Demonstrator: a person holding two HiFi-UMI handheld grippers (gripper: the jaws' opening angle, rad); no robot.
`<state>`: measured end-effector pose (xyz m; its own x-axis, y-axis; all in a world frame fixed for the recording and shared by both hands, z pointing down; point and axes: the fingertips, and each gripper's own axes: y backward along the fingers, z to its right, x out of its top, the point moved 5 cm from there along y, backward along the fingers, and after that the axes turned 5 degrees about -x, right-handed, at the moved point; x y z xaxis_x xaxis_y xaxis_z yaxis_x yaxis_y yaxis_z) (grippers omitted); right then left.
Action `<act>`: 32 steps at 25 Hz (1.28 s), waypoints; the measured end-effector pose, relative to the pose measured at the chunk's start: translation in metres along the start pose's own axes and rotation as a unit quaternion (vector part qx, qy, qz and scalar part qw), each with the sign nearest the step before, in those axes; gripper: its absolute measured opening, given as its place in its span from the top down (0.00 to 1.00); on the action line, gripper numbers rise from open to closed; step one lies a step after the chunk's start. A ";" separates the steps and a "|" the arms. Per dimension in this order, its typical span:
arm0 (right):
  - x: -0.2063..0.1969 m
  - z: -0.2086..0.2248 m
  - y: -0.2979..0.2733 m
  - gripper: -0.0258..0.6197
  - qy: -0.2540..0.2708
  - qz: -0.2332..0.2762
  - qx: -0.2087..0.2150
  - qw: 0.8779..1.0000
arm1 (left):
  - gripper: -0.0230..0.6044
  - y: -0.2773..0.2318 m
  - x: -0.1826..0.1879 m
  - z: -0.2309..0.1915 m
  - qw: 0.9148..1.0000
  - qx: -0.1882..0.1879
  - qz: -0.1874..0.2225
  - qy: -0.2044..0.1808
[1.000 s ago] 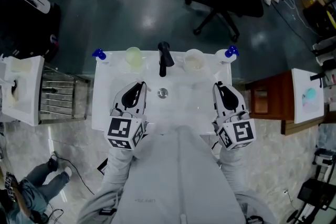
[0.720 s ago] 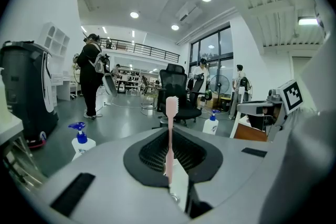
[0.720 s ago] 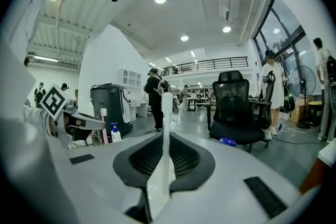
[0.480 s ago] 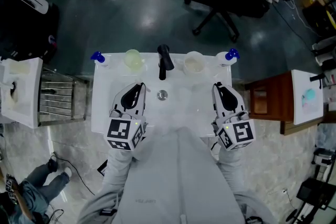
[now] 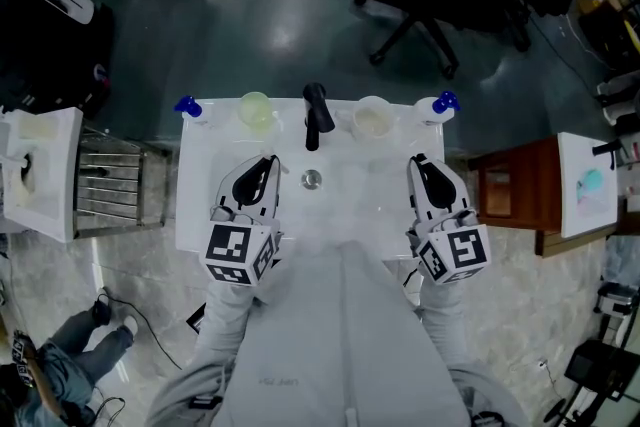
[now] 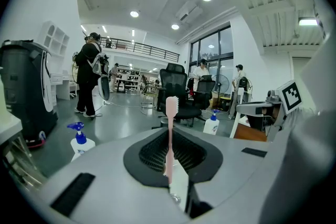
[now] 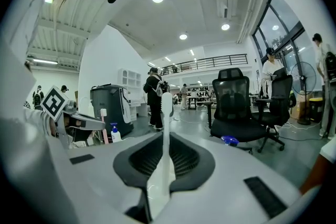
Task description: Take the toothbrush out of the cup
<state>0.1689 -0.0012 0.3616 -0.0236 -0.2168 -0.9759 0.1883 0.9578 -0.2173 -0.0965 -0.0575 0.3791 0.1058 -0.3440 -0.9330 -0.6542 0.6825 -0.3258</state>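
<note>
- Evidently the left gripper (image 5: 268, 164) has its jaws drawn nearly together on the lower handle of a pink toothbrush (image 6: 169, 134). The brush stands upright out of the tips, bristle head on top.
- The right gripper (image 5: 417, 163) is clamped the same way on a white toothbrush (image 7: 166, 134), which is also upright with its head uppermost.
- Both brushes are over the bowl of the washbasin (image 5: 190, 200), on its near side and clear of the cups.
- The green cup (image 5: 255, 111) sits on the back edge just left of the black faucet (image 5: 314, 113), and the cream cup (image 5: 372, 119) just right of it. Neither brush touches a cup, and no brush shows in either cup from the head view.
- Judging from this, the lifting-out looks done and what remains is probably setting the brushes down.
- That move would turn on each brush's long axis, which runs vertically, crosswise to jaws that point only slightly downward. Laying a brush flat would need the wrist rolled over.
- The left hand is nearer the basin's left edge and the right hand nearer its right edge.
- Two blue-topped spray bottles stand at the back corners, one left (image 5: 188, 105) and one right (image 5: 443, 102).
- No brand can be read. The bottle labels are too small, the brushes show no print, and the gripper cubes carry only square black-and-white markers.
</note>
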 end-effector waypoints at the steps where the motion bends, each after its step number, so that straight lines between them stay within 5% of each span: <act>1: 0.000 0.000 0.000 0.88 0.000 -0.001 0.000 1.000 | 0.90 0.000 0.000 0.000 1.000 0.000 0.000 0.000; 32: -0.004 0.000 0.009 0.88 -0.008 0.000 -0.002 1.000 | 0.90 0.008 -0.001 0.003 1.000 0.011 0.000 -0.009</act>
<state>0.1707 0.0082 0.3640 -0.0067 -0.2191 -0.9757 0.1836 0.9589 -0.2166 -0.0999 -0.0502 0.3766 0.1187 -0.3327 -0.9355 -0.6379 0.6965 -0.3286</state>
